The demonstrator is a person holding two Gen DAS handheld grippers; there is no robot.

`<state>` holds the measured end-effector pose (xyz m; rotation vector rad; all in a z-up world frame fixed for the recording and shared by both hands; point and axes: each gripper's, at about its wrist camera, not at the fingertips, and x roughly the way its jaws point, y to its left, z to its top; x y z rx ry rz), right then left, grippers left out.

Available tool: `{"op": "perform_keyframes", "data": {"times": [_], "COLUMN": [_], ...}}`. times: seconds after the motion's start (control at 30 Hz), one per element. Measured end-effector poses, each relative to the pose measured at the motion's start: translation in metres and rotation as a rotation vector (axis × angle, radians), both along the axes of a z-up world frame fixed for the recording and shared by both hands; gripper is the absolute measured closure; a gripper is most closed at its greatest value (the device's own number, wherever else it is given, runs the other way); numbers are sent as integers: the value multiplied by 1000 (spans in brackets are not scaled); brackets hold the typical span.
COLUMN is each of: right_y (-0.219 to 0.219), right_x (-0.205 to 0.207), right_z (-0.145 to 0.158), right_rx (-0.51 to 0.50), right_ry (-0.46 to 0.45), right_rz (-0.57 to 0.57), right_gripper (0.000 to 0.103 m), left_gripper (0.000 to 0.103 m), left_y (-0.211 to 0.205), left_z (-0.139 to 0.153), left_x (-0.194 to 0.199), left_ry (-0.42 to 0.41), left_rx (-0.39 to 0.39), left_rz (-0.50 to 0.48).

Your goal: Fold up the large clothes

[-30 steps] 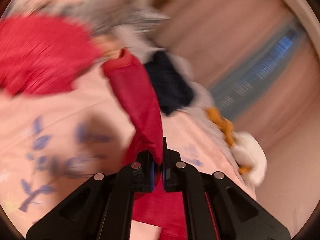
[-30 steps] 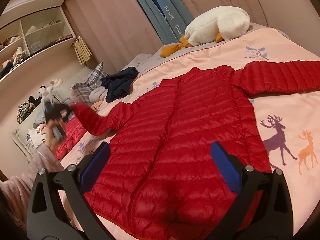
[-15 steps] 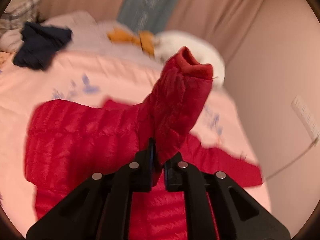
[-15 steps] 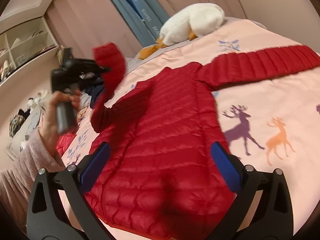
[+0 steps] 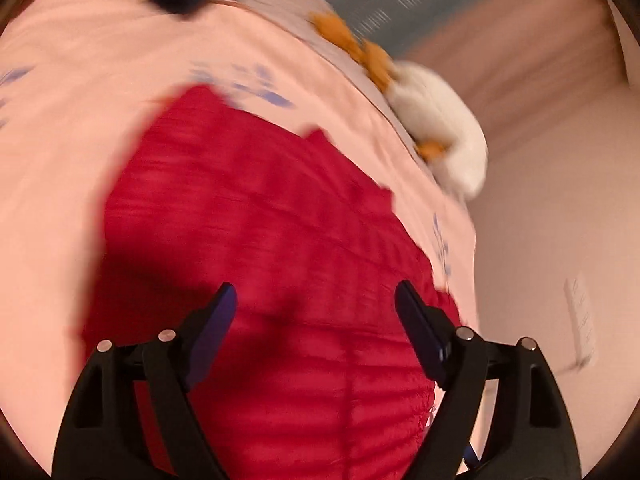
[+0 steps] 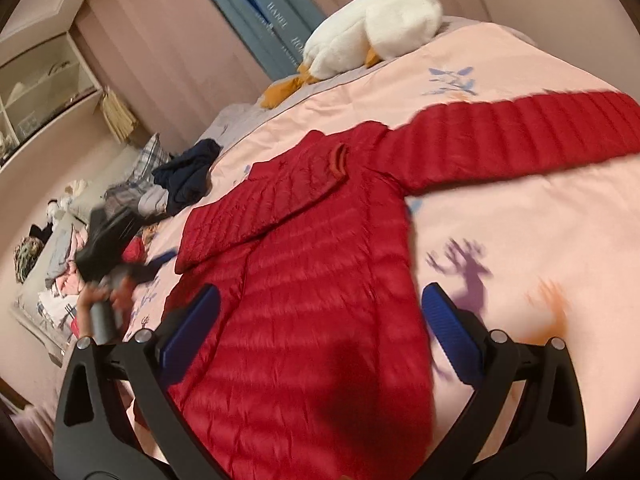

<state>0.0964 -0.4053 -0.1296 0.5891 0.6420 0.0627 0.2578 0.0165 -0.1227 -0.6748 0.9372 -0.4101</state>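
Note:
A red puffer jacket [image 6: 320,280] lies flat on the pink quilt [image 6: 540,240]. Its left sleeve [image 6: 280,196] is folded across the chest, and the cuff [image 6: 338,160] lies near the collar. The other sleeve [image 6: 520,136] stretches out to the right. My left gripper [image 5: 315,286] hovers over the jacket body [image 5: 260,220]; its jaws are opening and nothing is between them. In the right wrist view, a hand [image 6: 120,296] holds it at the jacket's left edge, blurred. My right gripper [image 6: 320,289] is open above the jacket's lower part, holding nothing.
A white goose plush [image 6: 372,28] lies at the head of the bed. A dark navy garment [image 6: 188,172] and a heap of clothes [image 6: 60,272] sit to the left. Shelves [image 6: 40,80] and curtains [image 6: 256,12] stand behind. In the left wrist view a wall [image 5: 560,280] is close on the right.
The left gripper lifted the red sleeve, swung it over onto the jacket's front and let go, so its jaws went from shut to open. The right gripper shifted a little and stayed open.

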Motion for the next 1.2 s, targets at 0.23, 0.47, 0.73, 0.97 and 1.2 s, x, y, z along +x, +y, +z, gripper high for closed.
{"op": "perform_keyframes", "data": {"times": [0.23, 0.47, 0.73, 0.97, 1.2], "right_y": [-4, -1, 19, 5, 8], "right_x": [128, 217, 242, 220, 197], "right_z": [-9, -31, -45, -54, -6], "right_rx": [-15, -108, -287, -317, -414], "right_ry": [111, 204, 239, 306, 148], "right_rz": [45, -42, -11, -8, -32], "right_gripper": [2, 21, 87, 82, 48], "left_gripper": [21, 21, 23, 26, 26], "left_y": [86, 61, 44, 44, 45], "left_z": [-42, -67, -73, -70, -13], "left_x": [-11, 24, 56, 56, 25], "left_ry": [95, 117, 104, 117, -22], "left_rx": [-199, -261, -205, -114, 285], "left_rz": [87, 24, 99, 90, 29]}}
